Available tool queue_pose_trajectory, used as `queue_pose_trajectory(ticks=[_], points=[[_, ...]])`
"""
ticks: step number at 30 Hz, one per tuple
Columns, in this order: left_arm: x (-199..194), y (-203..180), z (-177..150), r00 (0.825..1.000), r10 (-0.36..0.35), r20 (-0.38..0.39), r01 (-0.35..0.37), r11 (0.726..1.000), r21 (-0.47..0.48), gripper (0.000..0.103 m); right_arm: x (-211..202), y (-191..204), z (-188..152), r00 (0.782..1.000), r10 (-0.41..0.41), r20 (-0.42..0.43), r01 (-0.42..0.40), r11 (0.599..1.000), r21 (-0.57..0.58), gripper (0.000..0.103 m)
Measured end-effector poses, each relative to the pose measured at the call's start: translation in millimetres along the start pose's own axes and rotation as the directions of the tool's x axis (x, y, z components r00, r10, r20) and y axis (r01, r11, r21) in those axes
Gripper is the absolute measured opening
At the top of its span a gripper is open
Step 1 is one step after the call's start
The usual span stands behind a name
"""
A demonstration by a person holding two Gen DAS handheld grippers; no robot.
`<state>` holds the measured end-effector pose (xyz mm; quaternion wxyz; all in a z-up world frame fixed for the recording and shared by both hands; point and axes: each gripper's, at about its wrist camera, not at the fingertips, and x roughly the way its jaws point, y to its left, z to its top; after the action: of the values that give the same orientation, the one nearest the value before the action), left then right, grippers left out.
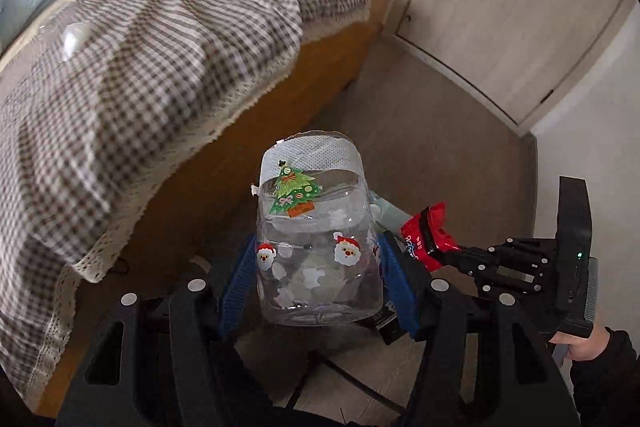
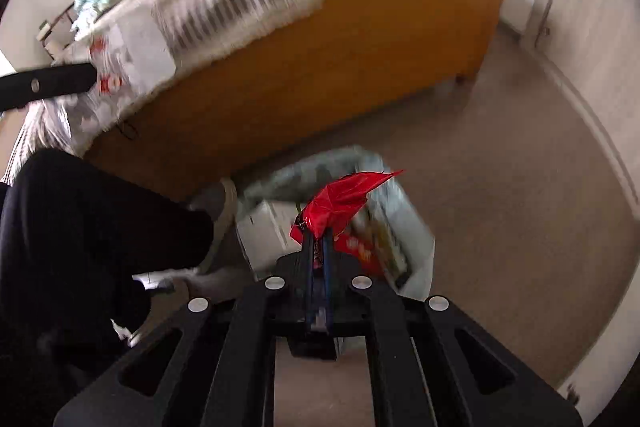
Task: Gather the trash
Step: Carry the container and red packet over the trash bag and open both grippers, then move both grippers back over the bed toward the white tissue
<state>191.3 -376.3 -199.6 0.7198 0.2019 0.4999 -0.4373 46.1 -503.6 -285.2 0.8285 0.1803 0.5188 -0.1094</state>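
My left gripper (image 1: 318, 261) is shut on a clear plastic bag (image 1: 316, 239) with Christmas tree and Santa stickers, held above the floor beside the bed. My right gripper (image 2: 318, 235) is shut on a red wrapper (image 2: 340, 201). In the left wrist view the right gripper (image 1: 434, 247) holds the red wrapper (image 1: 426, 235) just right of the bag. Below the wrapper in the right wrist view is a pale bin bag (image 2: 360, 211) with packaging inside. The bag (image 2: 108, 83) and a left finger (image 2: 52, 85) show at the far left of the right wrist view.
A wooden bed (image 1: 280, 99) with a checked blanket (image 1: 160, 47) fills the left and centre. A closed door (image 1: 500, 7) is at the right. A clear bottle (image 1: 72, 39) lies on the blanket. The person's leg (image 2: 92, 219) and shoe (image 2: 220, 211) are at the left.
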Motion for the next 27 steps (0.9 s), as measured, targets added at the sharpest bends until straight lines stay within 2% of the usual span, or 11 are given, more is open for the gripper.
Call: queue_pose_trajectory(ticks=[2, 4, 9, 11, 12, 14, 18, 21, 23, 24, 27], points=[[28, -7, 6, 0.998, 0.006, -0.068, -0.004, 0.999, 0.037, 0.058, 21, -10, -12, 0.998, -0.003, -0.068, 0.006, 0.999, 0.034, 0.005], [57, -14, 11, 0.989, -0.017, -0.148, 0.027, 0.997, 0.065, 0.058, 40, -17, -21, 0.992, 0.005, -0.122, 0.004, 0.998, 0.070, 0.006], [135, -28, 5, 0.939, -0.035, -0.342, 0.066, 0.995, 0.077, 0.059, 86, -35, -38, 0.974, -0.073, -0.216, 0.099, 0.988, 0.116, 0.009], [163, -35, -3, 0.912, -0.045, -0.407, 0.081, 0.994, 0.070, 0.059, 102, -42, -43, 0.964, -0.089, -0.249, 0.124, 0.984, 0.128, 0.044], [176, -38, -7, 0.898, -0.052, -0.437, 0.087, 0.994, 0.060, 0.059, 109, -46, -46, 0.958, -0.092, -0.271, 0.134, 0.980, 0.144, 0.048], [196, -40, -13, 0.863, -0.066, -0.500, 0.100, 0.994, 0.041, 0.059, 110, -52, -49, 0.964, -0.052, -0.261, 0.103, 0.977, 0.185, 0.049], [218, -48, -8, 0.850, -0.083, -0.521, 0.118, 0.992, 0.035, 0.059, 93, -68, -48, 0.976, -0.079, -0.203, 0.128, 0.962, 0.243, 0.054], [238, -52, -1, 0.846, -0.085, -0.527, 0.097, 0.995, -0.005, 0.061, 79, -83, -47, 0.981, -0.087, -0.173, 0.139, 0.939, 0.315, 0.056], [250, -46, 3, 0.846, -0.084, -0.526, 0.057, 0.996, -0.068, 0.072, 71, -90, -45, 0.983, -0.094, -0.158, 0.143, 0.932, 0.333, 0.056], [255, -46, 6, 0.847, -0.079, -0.525, 0.037, 0.995, -0.089, 0.082, 67, -91, -45, 0.983, -0.105, -0.150, 0.151, 0.930, 0.334, 0.056], [250, -36, 16, 0.860, -0.109, -0.498, 0.042, 0.989, -0.144, 0.083, 60, -88, -43, 0.982, -0.123, -0.143, 0.163, 0.935, 0.315, 0.056]])
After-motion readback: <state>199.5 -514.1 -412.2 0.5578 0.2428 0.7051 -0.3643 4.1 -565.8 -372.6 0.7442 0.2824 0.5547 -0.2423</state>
